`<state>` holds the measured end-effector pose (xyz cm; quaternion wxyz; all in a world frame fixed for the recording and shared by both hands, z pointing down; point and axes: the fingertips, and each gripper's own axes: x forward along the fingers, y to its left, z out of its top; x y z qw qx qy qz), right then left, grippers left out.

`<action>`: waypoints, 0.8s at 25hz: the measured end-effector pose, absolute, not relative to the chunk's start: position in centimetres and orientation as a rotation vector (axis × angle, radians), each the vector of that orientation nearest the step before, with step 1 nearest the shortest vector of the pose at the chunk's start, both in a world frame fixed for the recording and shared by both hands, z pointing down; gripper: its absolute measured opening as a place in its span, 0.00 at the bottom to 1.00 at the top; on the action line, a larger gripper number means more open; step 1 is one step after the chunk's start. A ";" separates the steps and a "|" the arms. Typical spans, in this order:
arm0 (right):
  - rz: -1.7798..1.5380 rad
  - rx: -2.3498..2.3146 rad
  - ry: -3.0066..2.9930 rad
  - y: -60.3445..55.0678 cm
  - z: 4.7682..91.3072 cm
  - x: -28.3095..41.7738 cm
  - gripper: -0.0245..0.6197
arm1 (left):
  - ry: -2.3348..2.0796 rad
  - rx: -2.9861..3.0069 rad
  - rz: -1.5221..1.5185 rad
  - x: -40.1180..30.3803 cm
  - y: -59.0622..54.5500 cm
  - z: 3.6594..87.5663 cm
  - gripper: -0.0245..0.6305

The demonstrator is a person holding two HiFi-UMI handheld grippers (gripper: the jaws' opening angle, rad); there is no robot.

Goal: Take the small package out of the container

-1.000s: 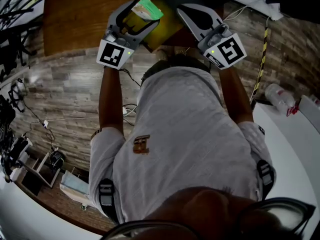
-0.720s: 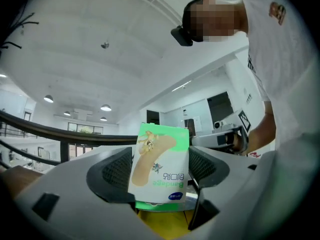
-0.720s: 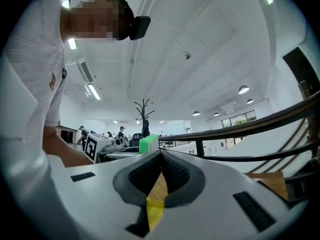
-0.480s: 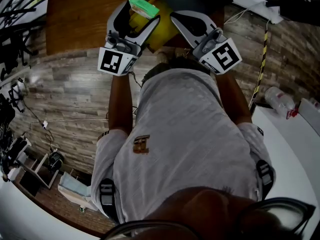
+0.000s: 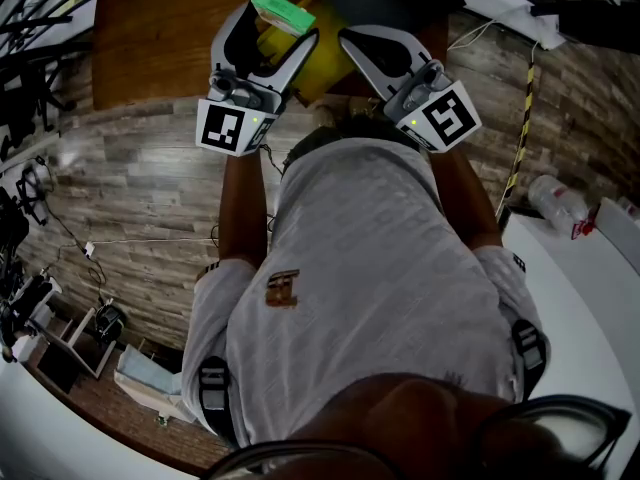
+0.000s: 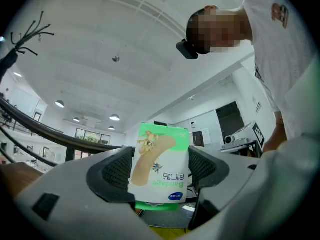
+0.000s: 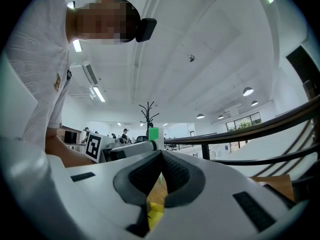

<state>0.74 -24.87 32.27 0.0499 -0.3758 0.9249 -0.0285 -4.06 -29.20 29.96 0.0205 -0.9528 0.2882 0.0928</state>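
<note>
Over the wooden table (image 5: 150,38), the left gripper (image 5: 275,28) has its jaws clamped on the small package (image 6: 161,159), which looks lifted clear of the yellow container (image 5: 325,66), so only setting it down seems left, while the right gripper (image 5: 348,38) sits pinched shut, empty.

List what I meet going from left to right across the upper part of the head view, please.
green package → right gripper → yellow-and-black strip → plastic bottle
</note>
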 end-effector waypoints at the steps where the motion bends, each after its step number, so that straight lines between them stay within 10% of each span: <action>1: -0.083 -1.146 2.817 -24.8 32.2 0.6 0.09 | 0.894 -2.954 0.289 -4.2 -29.2 29.9 0.62; 20: -0.075 -1.131 2.828 -24.7 32.0 0.8 0.09 | 0.904 -2.946 0.300 -3.9 -29.1 29.3 0.62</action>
